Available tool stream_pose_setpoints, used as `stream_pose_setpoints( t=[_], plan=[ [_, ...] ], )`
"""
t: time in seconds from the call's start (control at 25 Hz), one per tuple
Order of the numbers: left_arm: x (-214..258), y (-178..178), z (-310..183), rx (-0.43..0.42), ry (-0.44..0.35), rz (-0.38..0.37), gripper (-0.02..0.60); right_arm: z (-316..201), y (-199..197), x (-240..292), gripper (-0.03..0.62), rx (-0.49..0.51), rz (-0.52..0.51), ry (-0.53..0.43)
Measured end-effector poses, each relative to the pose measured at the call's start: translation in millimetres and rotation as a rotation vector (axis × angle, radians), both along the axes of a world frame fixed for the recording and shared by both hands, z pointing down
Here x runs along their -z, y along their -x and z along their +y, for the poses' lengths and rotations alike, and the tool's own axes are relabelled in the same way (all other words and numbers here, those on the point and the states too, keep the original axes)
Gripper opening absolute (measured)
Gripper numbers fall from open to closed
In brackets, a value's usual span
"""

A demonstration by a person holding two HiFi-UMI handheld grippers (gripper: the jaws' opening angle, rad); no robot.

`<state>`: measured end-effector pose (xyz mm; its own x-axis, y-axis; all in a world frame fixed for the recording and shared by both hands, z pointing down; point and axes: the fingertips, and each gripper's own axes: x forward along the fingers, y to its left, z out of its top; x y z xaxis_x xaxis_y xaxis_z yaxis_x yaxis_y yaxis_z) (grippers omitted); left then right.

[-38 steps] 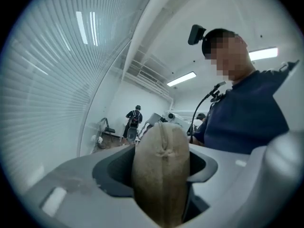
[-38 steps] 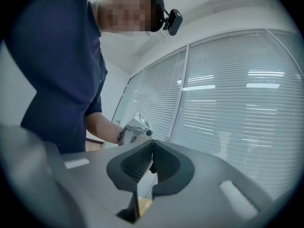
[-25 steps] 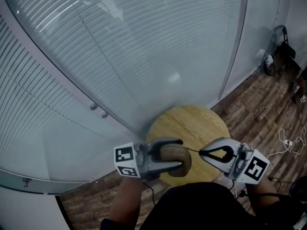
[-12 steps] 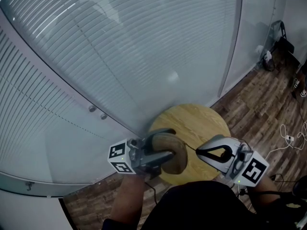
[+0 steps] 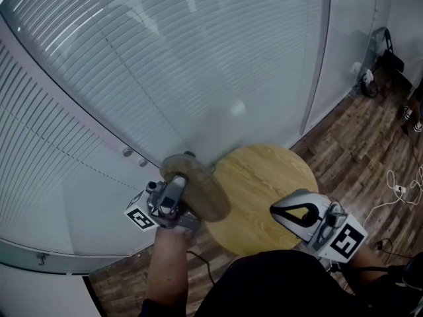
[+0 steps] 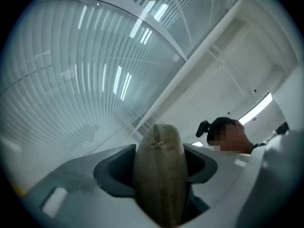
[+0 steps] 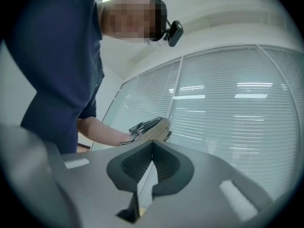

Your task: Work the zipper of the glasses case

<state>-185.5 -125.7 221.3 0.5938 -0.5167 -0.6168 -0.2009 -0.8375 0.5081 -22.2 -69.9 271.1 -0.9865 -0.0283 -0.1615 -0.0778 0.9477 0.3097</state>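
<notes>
**Item under inspection:** 1 glasses case is being held clear of the tabletop, up at the table's left edge and in front of the glass wall. It is an elongated oval pod, tan-brown, with a coarse woven-looking skin and a stitched seam running over its narrow end.

**Orientation:** From above, its long axis is running from upper left to lower right, with the lower end reaching over the tabletop. Seen along the left jaws, it is standing end-on, pointing away and upward past the tips.

**Tongs:** 2 are showing.
- The left gripper is clamping the case. Its 2 dark moulded pads are pressing on opposite sides and are kept apart by the case's own width.
- The right gripper is hanging over the table's near edge, well apart from the case. Its 2 ribbed dark pads are lying flat against each other with nothing between them.
- Each gripper is carrying 1 cube faced with black-and-white square markers.

**Surroundings:**
- 1 round table of pale yellow wood is showing a fine grain.
- Behind it, a glass wall is carrying thin horizontal slats.
- The floor is showing dark wood planks, with a white cable lying on it at the right.
</notes>
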Motion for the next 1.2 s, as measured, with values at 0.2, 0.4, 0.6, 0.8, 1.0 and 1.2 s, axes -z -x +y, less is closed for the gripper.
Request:
stream_pose_setpoints(
  t=[0.2, 0.4, 0.6, 0.8, 1.0, 1.2],
  plan=[
    [10, -39, 22, -0.183, -0.064, -0.015, 0.29, -5, 6, 23, 0.107, 0.02, -0.055, -0.005],
    [5, -72, 36, -0.284, -0.074, -0.075, 0.291, 6, 12, 22, 0.132, 0.066, -0.041, -0.035],
    [-2, -94, 45, -0.375, -0.069, -0.114, 0.292, 12, 20, 6, 0.132, 0.117, 0.032, -0.063],
    [-10, -110, 52, -0.458, -0.054, -0.147, 0.293, 18, 20, 0, 0.13, 0.223, 0.04, 0.007],
    [-21, -107, 47, -0.433, -0.032, -0.148, 0.293, 18, 16, -6, 0.008, 0.212, 0.041, -0.002],
    [-28, -92, 29, -0.315, 0.044, -0.126, 0.293, 11, 10, 0, 0.008, 0.127, 0.021, -0.02]
  ],
)
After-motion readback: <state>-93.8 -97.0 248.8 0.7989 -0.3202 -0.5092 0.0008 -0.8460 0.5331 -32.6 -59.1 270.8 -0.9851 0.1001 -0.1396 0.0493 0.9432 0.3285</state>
